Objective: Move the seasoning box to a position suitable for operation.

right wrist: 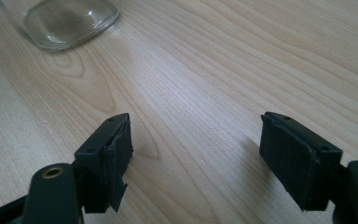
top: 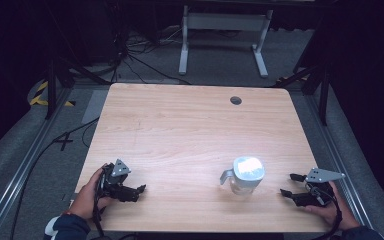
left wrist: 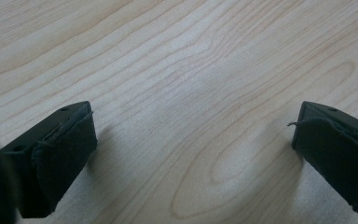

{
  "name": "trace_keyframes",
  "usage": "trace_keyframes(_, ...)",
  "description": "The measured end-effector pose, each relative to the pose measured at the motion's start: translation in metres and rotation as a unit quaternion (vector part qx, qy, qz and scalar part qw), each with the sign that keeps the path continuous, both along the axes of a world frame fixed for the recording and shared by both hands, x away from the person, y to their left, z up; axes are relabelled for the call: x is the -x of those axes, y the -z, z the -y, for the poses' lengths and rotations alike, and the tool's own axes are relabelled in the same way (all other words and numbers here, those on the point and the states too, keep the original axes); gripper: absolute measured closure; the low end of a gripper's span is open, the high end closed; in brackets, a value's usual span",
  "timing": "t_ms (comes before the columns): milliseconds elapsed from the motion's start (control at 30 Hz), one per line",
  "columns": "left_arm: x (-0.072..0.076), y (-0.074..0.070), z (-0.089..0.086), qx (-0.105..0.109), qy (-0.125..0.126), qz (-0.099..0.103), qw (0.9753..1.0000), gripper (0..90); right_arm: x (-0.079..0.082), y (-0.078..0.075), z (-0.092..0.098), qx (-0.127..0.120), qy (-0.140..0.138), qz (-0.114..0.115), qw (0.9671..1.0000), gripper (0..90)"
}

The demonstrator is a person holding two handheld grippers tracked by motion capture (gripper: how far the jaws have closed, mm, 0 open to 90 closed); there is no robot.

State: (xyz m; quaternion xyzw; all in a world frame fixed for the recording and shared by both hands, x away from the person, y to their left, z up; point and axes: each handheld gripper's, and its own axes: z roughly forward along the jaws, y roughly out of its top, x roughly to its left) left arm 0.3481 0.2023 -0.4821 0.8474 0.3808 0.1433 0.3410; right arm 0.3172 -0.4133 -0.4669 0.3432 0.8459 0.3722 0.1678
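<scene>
Dark floor and cables surround a pale wooden table (top: 190, 130) seen from above. Near its front edge, right of centre, stands a clear glass jar (top: 245, 176) with a handle on its left side and a pale lid; whether anything is inside cannot be told. A person's left hand (top: 87, 197) holds the left gripper (top: 139, 191) at the front left corner, well apart from the jar. The right hand (top: 330, 207) holds the right gripper (top: 287, 185) at the front right, near the jar, its jaws pointing toward it with bare wood between.

From the left gripper view, the jaws stand wide apart over bare wood grain. From the right gripper view, the jaws are also spread wide, and the jar's glass base (right wrist: 67, 18) sits at the upper left, off to the side of the gap.
</scene>
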Motion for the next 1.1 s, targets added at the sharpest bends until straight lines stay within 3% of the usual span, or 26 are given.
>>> trace_keyframes(333,-0.001,0.0,0.002,0.0,0.005,-0.001,1.0,0.0,0.0,0.0,0.0,0.0,0.002,0.001,1.0,25.2)
trace_keyframes(400,-0.004,0.0,0.0,-0.004,0.026,0.004,0.9997,0.2,0.0,0.0,0.0,0.0,0.002,0.0,1.0,25.3)
trace_keyframes(500,-0.005,0.0,0.0,0.001,0.035,0.001,0.9994,0.3,0.0,0.0,-0.001,-0.001,0.004,0.0,1.0,25.2)
trace_keyframes(567,-0.006,0.0,0.0,-0.006,0.058,0.016,0.9982,0.4,-0.001,0.0,-0.001,0.001,0.005,0.003,1.0,25.1)
trace_keyframes(600,-0.009,0.0,0.0,-0.006,0.07,0.011,0.9974,0.4,-0.001,0.0,-0.001,0.0,0.01,0.001,1.0,25.1)
trace_keyframes(700,-0.013,-0.001,0.002,0.0,0.068,-0.001,0.9977,0.5,-0.001,0.0,0.0,0.0,0.01,0.001,0.9999,25.1)
trace_keyframes(800,-0.013,-0.003,0.01,0.006,0.079,0.007,0.9968,8.5,-0.001,0.0,-0.001,0.0,0.011,0.001,0.9999,25.1)
trace_keyframes(867,-0.014,-0.006,0.014,0.005,0.088,0.004,0.9961,18.1,-0.001,0.0,-0.001,0.0,0.012,0.001,0.9999,25.1)
trace_keyframes(933,-0.015,-0.009,0.022,-0.006,0.096,0.0,0.9953,19.8,0.0,0.0,-0.001,0.0,0.012,0.002,0.9999,25.1)
trace_keyframes(967,-0.014,-0.01,0.025,0.0,0.098,0.0,0.9952,25.9,0.0,0.0,-0.001,0.0,0.013,0.001,0.9999,25.1)
trace_keyframes(1100,-0.016,-0.02,0.046,0.009,0.121,0.015,0.9925,29.3,0.0,0.0,-0.001,0.0,0.016,0.001,0.9999,25.1)
